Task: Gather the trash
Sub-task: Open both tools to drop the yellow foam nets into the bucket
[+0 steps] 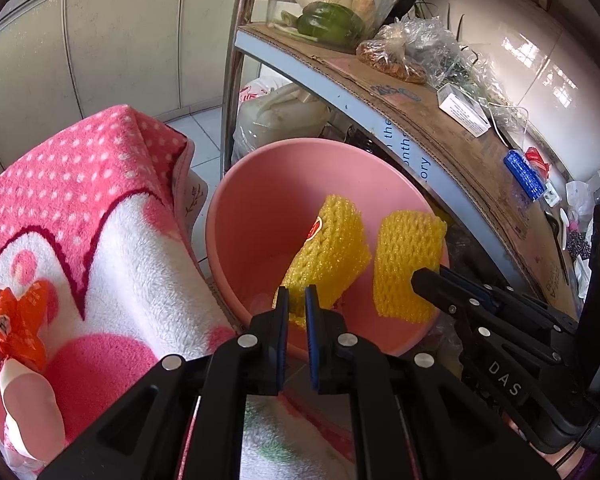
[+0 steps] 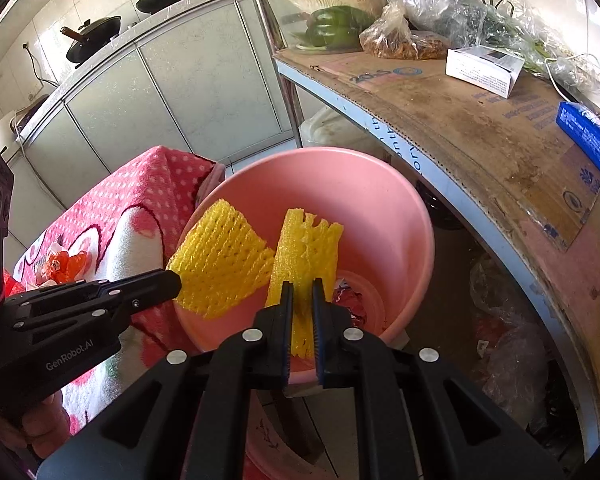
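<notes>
Two yellow foam fruit nets are held over the pink basin (image 2: 400, 208) for dropping: one (image 1: 332, 248) clamped by the left gripper (image 1: 296, 300), the other (image 2: 304, 248) by the right gripper (image 2: 302, 292).

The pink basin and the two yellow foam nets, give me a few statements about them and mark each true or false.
1. Each hand-held gripper holds a yellow foam net: left hand-held gripper on the stickered net, right hand-held gripper on the other net. True.
2. Both nets hang over the pink basin. True.
3. The basin is blue. False, it is pink.
4. The basin is completely empty. False, red scraps lie at its bottom.
5. The pink blanket covers the basin. False, it lies beside it.
</notes>
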A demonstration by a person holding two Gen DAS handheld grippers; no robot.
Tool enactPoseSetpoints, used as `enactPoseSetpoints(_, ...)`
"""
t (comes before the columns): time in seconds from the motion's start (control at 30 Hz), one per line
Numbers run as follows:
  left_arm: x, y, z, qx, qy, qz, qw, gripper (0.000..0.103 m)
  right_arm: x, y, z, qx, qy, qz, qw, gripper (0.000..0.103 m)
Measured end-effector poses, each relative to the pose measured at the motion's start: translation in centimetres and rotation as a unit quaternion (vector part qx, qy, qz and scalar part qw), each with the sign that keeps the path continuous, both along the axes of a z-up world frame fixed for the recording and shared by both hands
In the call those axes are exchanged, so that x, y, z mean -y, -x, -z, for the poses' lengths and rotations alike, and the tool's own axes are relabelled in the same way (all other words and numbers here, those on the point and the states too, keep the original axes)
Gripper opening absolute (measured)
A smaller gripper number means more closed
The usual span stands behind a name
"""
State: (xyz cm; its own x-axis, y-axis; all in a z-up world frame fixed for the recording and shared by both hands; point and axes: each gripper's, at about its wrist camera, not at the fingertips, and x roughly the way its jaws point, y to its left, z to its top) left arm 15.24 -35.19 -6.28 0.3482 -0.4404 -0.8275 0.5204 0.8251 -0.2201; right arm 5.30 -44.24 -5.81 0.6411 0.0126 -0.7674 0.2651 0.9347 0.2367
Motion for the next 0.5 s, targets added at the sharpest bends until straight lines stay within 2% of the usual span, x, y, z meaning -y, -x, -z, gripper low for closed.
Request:
enactPoseSetpoints(0.17, -0.3, -0.3, 0.2, -0.021, 0.004, -0.011, 0.9997, 0.013, 0.1, -0.2, 0.4, -0.012, 0.002, 0.003, 1.0, 0.012)
enactPoseSetpoints(0.33, -0.6, -0.2, -0.2, -0.026, 0.016, -0.012, 0.9995, 0.018, 0.2, -0.1, 0.6, -0.013, 0.001, 0.006, 1.0, 0.028)
enactPoseSetpoints(0.5, -0.8, 0.1, -0.9, -0.023, 0.025, -0.01, 0.9994, 0.018, 0.1, 0.1, 0.3, -0.012, 0.009, 0.006, 1.0, 0.03)
